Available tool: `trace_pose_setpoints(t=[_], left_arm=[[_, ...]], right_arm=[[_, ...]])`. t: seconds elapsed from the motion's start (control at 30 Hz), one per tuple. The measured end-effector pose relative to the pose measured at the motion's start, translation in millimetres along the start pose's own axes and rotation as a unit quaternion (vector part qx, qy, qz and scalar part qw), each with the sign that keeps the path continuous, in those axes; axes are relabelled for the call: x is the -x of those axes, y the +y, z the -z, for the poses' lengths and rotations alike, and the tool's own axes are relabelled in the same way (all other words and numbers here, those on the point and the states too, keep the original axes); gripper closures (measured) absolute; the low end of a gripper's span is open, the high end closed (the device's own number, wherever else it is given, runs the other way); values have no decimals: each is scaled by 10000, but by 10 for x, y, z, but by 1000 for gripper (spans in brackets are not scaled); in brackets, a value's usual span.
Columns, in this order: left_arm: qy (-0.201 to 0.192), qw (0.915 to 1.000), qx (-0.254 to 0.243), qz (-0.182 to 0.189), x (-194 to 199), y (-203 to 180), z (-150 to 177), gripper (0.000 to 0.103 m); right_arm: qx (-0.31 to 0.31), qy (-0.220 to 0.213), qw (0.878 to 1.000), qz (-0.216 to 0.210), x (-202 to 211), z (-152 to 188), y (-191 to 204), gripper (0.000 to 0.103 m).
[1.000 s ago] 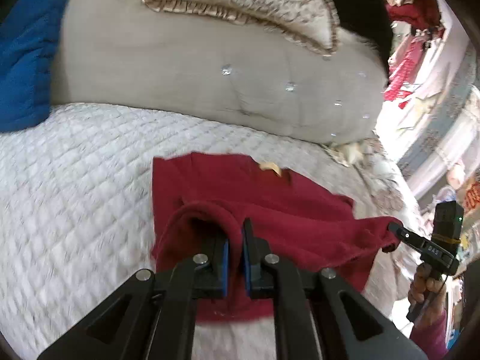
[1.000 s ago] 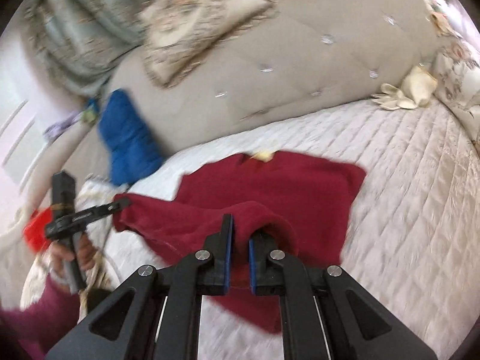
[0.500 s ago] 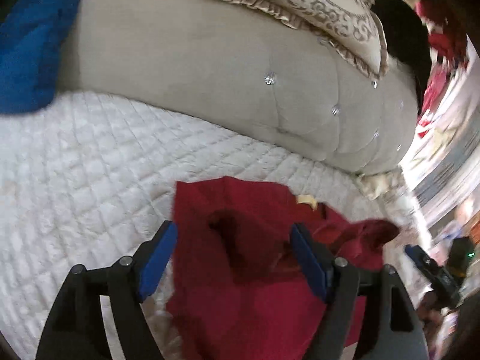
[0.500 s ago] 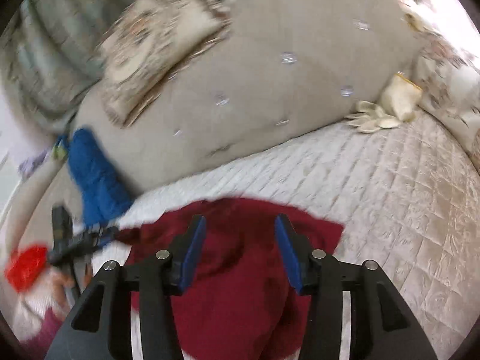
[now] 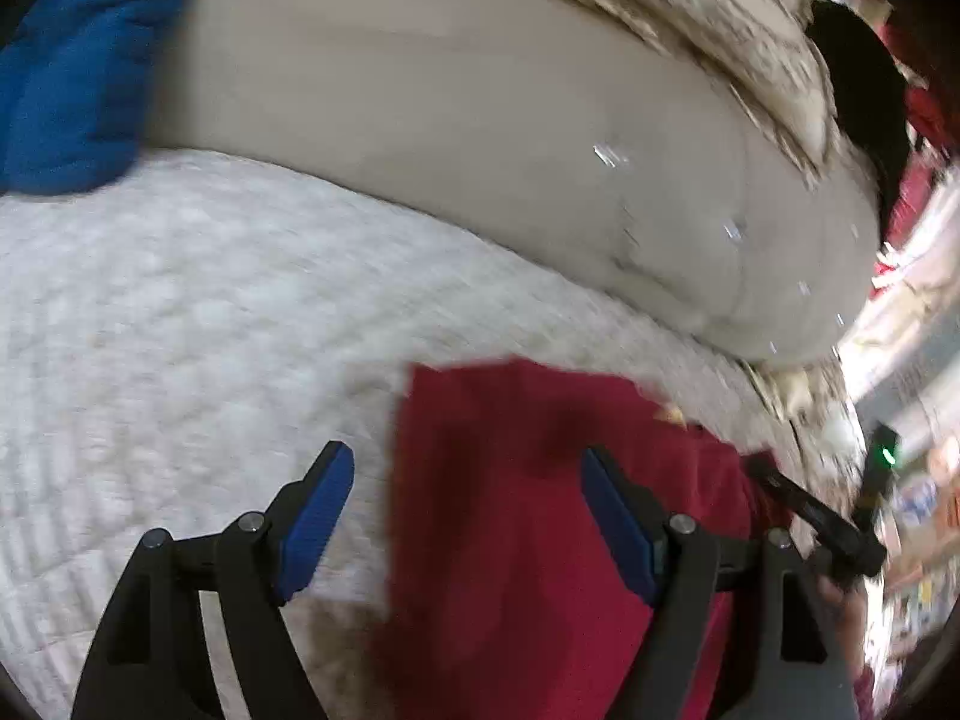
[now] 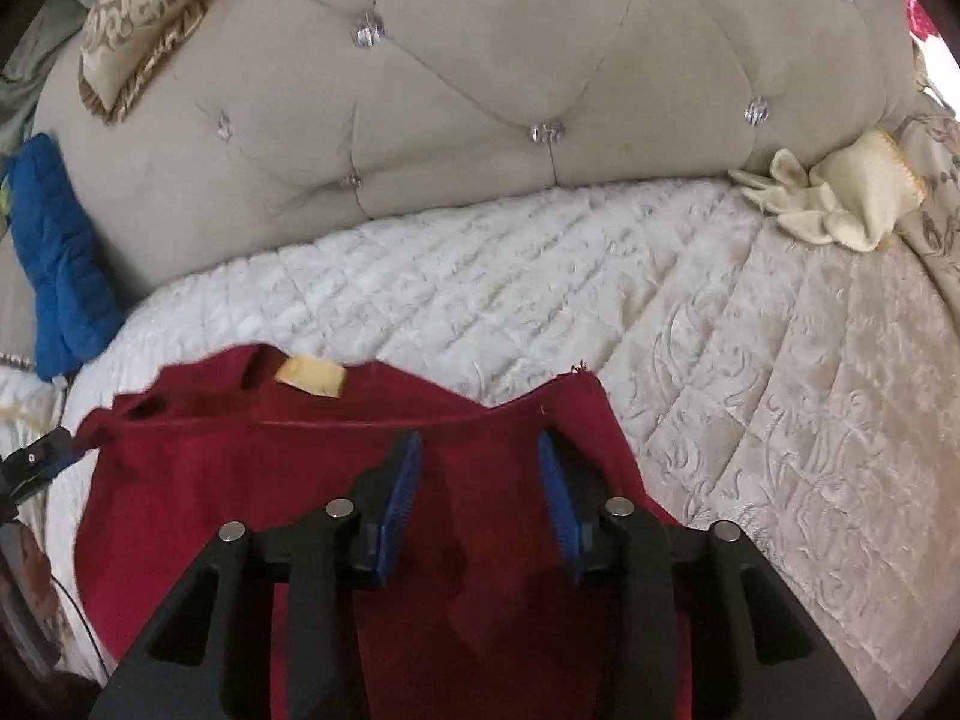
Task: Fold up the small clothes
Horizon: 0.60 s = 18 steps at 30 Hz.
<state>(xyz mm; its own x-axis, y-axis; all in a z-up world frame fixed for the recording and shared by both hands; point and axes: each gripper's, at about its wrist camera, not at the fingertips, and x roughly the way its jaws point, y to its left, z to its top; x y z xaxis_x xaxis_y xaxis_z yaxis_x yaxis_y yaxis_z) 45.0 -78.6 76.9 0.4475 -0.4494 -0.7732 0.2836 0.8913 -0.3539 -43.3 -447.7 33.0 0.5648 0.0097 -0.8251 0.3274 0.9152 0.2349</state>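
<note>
While your left claw [image 5: 462,516] hangs over the bed with its jaws wide apart, nothing is pinched in it; one blue pad [image 5: 315,519] sits over the white quilt [image 5: 180,312], the other over the red garment [image 5: 510,510]; view is blurred; your right claw [image 6: 477,501] is partly apart and its jaws are closing, red cloth lies beneath the gap, pads not pressing on it; the red garment lies spread on the quilt near the headboard [image 6: 480,72] end of the bed, neck side toward the headboard, yellow label [image 6: 310,377] showing at the collar; one sleeve end reaches toward the bed's left edge, right by the tip of the left claw as seen from the right wrist view; blue cloth [image 6: 57,264] is bunched at the left corner against the headboard; cream cloth [image 6: 840,198] is crumpled at the right corner where quilt meets headboard; patterned pillow [image 6: 144,18] leans on top of the headboard, left side; your hand gripping the right tool shows only as a blur at the right rim of the left wrist view.
</note>
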Motion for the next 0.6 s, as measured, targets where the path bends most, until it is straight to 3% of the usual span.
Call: trace_pose_setpoints(t=[0.1, 0.17, 0.33, 0.43, 0.53, 0.6], left_arm=[[-75, 9999, -76, -1, 184, 130, 18, 15], [159, 9996, -200, 117, 248, 167, 97, 15], [623, 9951, -739, 191, 385, 56, 379, 15], [867, 9908, -1003, 285, 406, 26, 669, 15], [1062, 9858, -1289, 145, 321, 28, 834, 16], [1154, 9812, -1545, 84, 249, 26, 906, 23]], right_arm=[[177, -428, 9989, 20, 323, 20, 223, 83], [264, -562, 9973, -381, 477, 12, 457, 81], [1072, 28, 9807, -1632, 286, 3, 1391, 78], [1388, 230, 9736, -1796, 44, 25, 1898, 76], [1405, 458, 9714, -1856, -208, 11, 2192, 74], [1373, 720, 9710, -1823, -452, -18, 2344, 73]])
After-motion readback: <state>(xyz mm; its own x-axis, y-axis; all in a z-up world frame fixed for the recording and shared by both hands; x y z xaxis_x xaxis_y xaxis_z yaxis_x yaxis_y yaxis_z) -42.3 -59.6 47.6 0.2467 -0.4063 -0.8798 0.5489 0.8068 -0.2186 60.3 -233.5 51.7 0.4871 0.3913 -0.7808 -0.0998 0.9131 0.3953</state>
